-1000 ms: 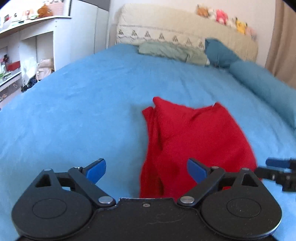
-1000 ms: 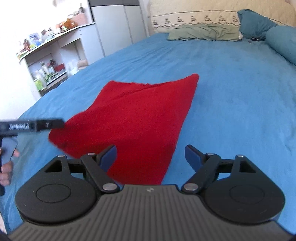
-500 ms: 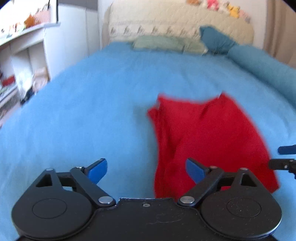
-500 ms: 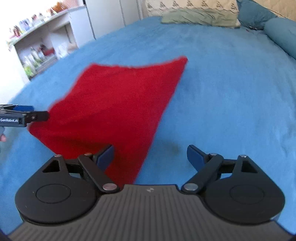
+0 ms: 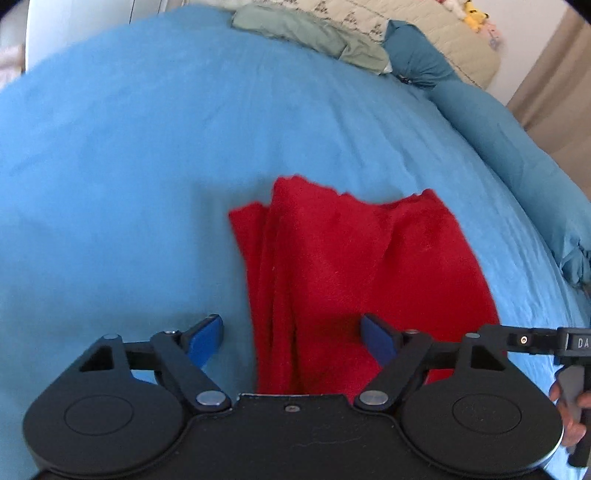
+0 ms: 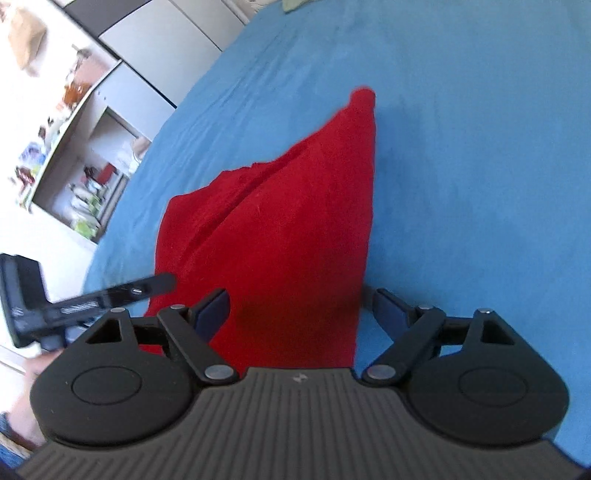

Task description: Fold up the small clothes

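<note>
A red garment (image 5: 354, 266) lies folded lengthwise on the blue bedspread (image 5: 129, 155), with layered edges along its left side. My left gripper (image 5: 293, 334) is open and empty, its jaws straddling the garment's near left edge. The garment also shows in the right wrist view (image 6: 288, 236), narrowing to a far corner. My right gripper (image 6: 303, 308) is open and empty, its jaws spanning the garment's near end. The right gripper's finger shows at the right edge of the left wrist view (image 5: 532, 339); the left gripper's finger shows at the left of the right wrist view (image 6: 110, 293).
Pillows (image 5: 417, 55) and a folded green cloth (image 5: 310, 33) lie at the bed's head, with a long blue bolster (image 5: 517, 155) along the right side. White shelves with clutter (image 6: 74, 173) and cabinets (image 6: 166, 44) stand left of the bed.
Both grippers have dropped closer to the garment's near end and tilted down. The garment now sits between each gripper's jaws. It has not moved.
</note>
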`<state>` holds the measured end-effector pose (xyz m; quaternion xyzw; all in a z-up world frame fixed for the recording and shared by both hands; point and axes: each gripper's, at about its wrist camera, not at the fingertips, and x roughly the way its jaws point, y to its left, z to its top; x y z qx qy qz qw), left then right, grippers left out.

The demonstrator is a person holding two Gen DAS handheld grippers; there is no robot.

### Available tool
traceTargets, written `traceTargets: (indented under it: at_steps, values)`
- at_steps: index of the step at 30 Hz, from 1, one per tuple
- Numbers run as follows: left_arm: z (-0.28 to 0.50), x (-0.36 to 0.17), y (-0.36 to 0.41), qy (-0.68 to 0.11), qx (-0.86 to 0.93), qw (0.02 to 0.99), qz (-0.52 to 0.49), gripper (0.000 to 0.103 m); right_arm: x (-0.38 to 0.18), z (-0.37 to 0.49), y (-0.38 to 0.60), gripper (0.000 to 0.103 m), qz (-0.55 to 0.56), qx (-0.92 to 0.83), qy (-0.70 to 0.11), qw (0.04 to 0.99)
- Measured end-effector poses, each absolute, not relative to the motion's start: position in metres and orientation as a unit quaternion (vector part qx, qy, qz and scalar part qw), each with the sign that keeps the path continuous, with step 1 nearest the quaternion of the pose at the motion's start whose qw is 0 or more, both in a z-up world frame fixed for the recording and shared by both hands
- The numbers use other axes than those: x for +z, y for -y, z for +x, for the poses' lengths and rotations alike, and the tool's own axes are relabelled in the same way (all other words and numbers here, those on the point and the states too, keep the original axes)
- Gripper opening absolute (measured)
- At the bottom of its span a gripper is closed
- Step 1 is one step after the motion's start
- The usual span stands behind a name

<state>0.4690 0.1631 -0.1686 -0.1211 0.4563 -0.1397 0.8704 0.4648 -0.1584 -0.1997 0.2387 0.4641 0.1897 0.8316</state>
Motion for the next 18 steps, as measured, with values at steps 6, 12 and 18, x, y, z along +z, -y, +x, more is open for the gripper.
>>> traceTargets:
  at_steps: [6, 12, 18]
  values:
    - [0.468, -0.173, -0.160, -0.452, -0.156, 0.864, -0.155, 0.044, -0.205, 0.470, 0.151, 0.074, 0.239, 0.194, -0.446, 0.840]
    - [0.460, -0.152, -0.139, -0.440, -0.130, 0.881, -0.117, 0.022, -0.184, 0.461, 0.145, 0.042, 0.206, 0.188, -0.422, 0.862]
    - [0.418, -0.107, -0.109, -0.407, -0.143, 0.898, -0.088, 0.017, -0.134, 0.426, 0.158, 0.040, 0.171, 0.197, -0.400, 0.879]
